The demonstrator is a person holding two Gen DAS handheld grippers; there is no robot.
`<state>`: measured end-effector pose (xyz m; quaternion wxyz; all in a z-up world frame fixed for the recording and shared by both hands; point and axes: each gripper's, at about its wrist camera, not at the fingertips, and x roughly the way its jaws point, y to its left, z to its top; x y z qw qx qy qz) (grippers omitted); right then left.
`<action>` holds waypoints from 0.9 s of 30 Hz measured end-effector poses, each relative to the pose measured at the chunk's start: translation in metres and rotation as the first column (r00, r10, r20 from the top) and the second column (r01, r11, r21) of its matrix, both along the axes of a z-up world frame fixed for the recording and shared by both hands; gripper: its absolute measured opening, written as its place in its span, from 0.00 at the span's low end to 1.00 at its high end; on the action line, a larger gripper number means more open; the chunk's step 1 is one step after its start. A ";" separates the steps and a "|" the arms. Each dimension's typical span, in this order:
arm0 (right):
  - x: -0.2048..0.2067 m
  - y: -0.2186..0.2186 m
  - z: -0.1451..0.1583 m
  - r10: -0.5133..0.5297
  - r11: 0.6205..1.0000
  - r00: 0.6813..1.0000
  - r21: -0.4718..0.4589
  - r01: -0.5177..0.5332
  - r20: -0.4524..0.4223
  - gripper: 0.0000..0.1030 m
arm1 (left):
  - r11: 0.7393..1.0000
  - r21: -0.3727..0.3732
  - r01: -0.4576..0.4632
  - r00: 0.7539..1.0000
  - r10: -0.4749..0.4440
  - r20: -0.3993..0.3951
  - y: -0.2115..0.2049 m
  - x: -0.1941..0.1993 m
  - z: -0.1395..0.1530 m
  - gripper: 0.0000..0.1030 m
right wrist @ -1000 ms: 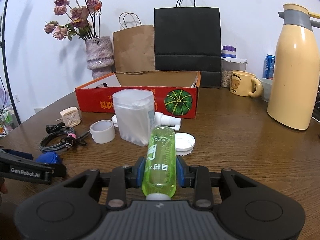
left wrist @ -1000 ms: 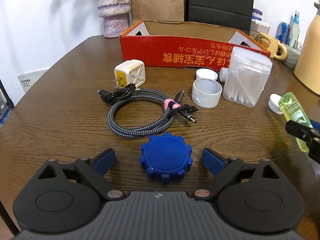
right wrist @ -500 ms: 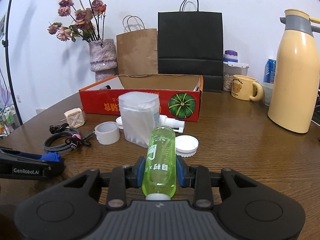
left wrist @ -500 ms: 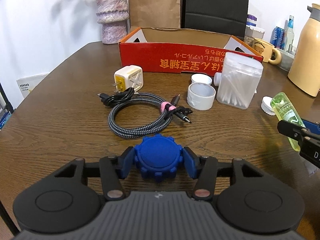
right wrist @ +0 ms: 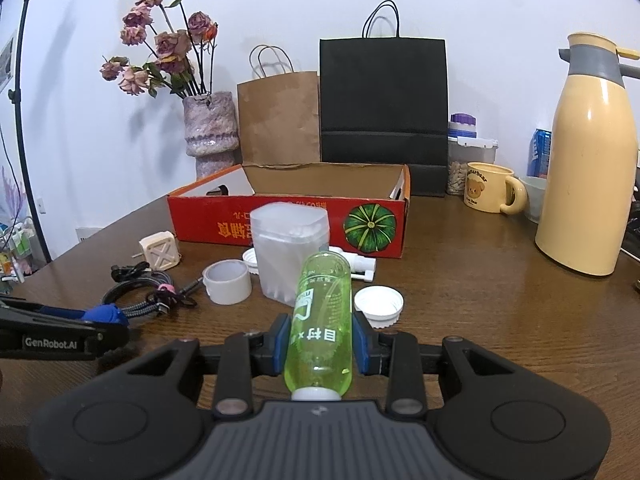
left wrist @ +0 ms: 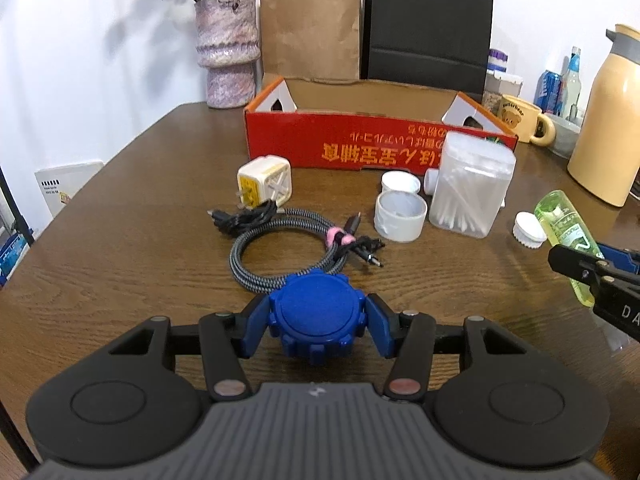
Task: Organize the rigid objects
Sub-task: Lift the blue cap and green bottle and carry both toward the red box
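My left gripper (left wrist: 317,320) is shut on a blue gear-edged round knob (left wrist: 316,314), just above the wooden table (left wrist: 120,264); the knob also shows in the right wrist view (right wrist: 105,314). My right gripper (right wrist: 319,346) is shut on a green transparent bottle (right wrist: 322,320) that points forward, cap end toward the camera. The same bottle (left wrist: 562,224) shows at the right edge of the left wrist view. An open red cardboard box (left wrist: 376,144) (right wrist: 288,216) stands further back on the table, with nothing visible inside it.
On the table lie a coiled braided cable (left wrist: 288,248), a cream plug adapter (left wrist: 266,186), a white tape ring (left wrist: 400,216), a clear cotton-swab tub (left wrist: 472,192) and white lids (right wrist: 378,304). A vase (right wrist: 210,132), paper bags, a mug (right wrist: 490,192) and a cream thermos (right wrist: 588,164) stand behind.
The left gripper's jaws closed from wide apart onto the blue knob and lifted it slightly off the table. The right gripper kept its hold on the green bottle and rose a little.
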<state>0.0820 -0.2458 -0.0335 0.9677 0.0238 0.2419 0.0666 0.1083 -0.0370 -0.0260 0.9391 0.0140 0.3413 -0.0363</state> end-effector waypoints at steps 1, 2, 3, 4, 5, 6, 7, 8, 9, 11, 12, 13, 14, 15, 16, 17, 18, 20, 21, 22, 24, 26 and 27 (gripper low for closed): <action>0.000 0.001 0.001 0.001 1.000 1.000 0.001 -0.001 0.002 0.30 | 1.000 0.002 0.001 1.000 -0.001 0.006 0.000 0.000 0.002 0.52; 0.000 0.002 0.003 0.002 1.000 1.000 0.001 -0.002 0.005 0.30 | 1.000 0.003 0.003 1.000 -0.003 0.013 0.001 0.000 0.004 0.52; 0.000 0.002 0.004 0.003 1.000 1.000 0.000 -0.003 0.008 0.30 | 1.000 0.003 0.004 1.000 -0.004 0.019 0.001 -0.001 0.006 0.52; 0.000 0.003 0.006 0.004 1.000 1.000 0.000 -0.004 0.012 0.30 | 1.000 0.002 0.006 1.000 -0.006 0.025 0.002 -0.001 0.008 0.52; 0.000 0.004 0.008 0.005 1.000 1.000 0.000 -0.005 0.015 0.30 | 1.000 0.001 0.008 0.999 -0.008 0.031 0.003 -0.001 0.010 0.52; 0.001 0.005 0.009 0.005 1.000 1.000 0.000 -0.005 0.019 0.30 | 1.000 0.001 0.010 0.999 -0.010 0.038 0.003 -0.001 0.012 0.52; 0.001 0.006 0.011 0.006 1.000 1.000 -0.001 -0.006 0.024 0.30 | 1.000 0.001 0.011 0.999 -0.011 0.045 0.003 -0.001 0.014 0.52; 0.001 0.007 0.013 0.006 1.000 1.000 -0.001 -0.006 0.029 0.30 | 1.000 0.001 0.012 0.999 -0.012 0.051 0.004 -0.001 0.016 0.52; 0.001 0.008 0.015 0.004 1.000 0.999 0.000 -0.004 0.034 0.30 | 1.000 0.000 0.014 0.998 -0.014 0.057 0.004 -0.001 0.018 0.52; 0.002 0.009 0.020 0.003 1.000 0.999 0.002 -0.003 0.044 0.30 | 1.000 -0.001 0.017 0.997 -0.017 0.069 0.004 0.000 0.023 0.52; 0.003 0.010 0.022 0.003 1.000 0.999 0.001 -0.003 0.048 0.30 | 1.000 -0.002 0.019 0.997 -0.019 0.076 0.004 0.001 0.025 0.52; 0.004 0.011 0.024 0.003 1.000 0.999 0.001 -0.003 0.053 0.30 | 1.000 -0.002 0.020 0.996 -0.020 0.083 0.004 0.002 0.027 0.52; 0.004 0.012 0.026 0.003 1.000 0.998 0.001 -0.003 0.057 0.30 | 1.000 -0.003 0.023 0.996 -0.023 0.090 0.004 0.002 0.030 0.52; 0.005 0.012 0.029 0.001 1.000 0.998 0.002 -0.001 0.062 0.30 | 1.000 -0.004 0.025 0.995 -0.024 0.097 0.004 0.003 0.032 0.52; 0.006 0.012 0.031 0.000 1.000 0.998 0.003 0.000 0.067 0.30 | 1.000 -0.004 0.025 0.994 -0.025 0.104 0.004 0.004 0.034 0.52; 0.007 0.013 0.033 -0.001 1.000 0.998 0.006 0.001 0.070 0.30 | 1.000 -0.006 0.027 0.993 -0.026 0.111 0.003 0.005 0.037 0.52; 0.008 0.013 0.035 -0.001 1.000 0.997 0.008 0.001 0.074 0.30 | 1.000 -0.007 0.029 0.993 -0.028 0.118 0.003 0.007 0.039 0.52; 0.011 0.014 0.039 -0.003 1.000 0.997 0.009 0.002 0.080 0.30 | 0.999 -0.010 0.034 0.991 -0.032 0.132 0.003 0.009 0.044 0.52; 0.013 0.014 0.041 -0.005 1.000 0.997 0.009 0.004 0.083 0.30 | 0.999 -0.011 0.036 0.990 -0.034 0.137 0.002 0.011 0.046 0.52; 0.015 0.014 0.042 -0.006 1.000 0.996 0.011 0.006 0.086 0.30 | 0.999 -0.013 0.038 0.989 -0.036 0.141 0.001 0.013 0.049 0.52; 0.019 0.014 0.046 -0.009 1.000 0.996 0.015 0.008 0.092 0.30 | 0.999 -0.012 0.040 0.987 -0.038 0.154 0.000 0.016 0.053 0.52; 0.023 0.014 0.051 -0.013 1.000 0.995 0.019 0.011 0.100 0.30 | 0.999 -0.015 0.041 0.986 -0.038 0.164 -0.001 0.021 0.057 0.52; 0.025 0.015 0.052 -0.014 1.000 0.995 0.022 0.012 0.104 0.30 | 0.999 -0.017 0.042 0.985 -0.039 0.169 -0.001 0.023 0.059 0.52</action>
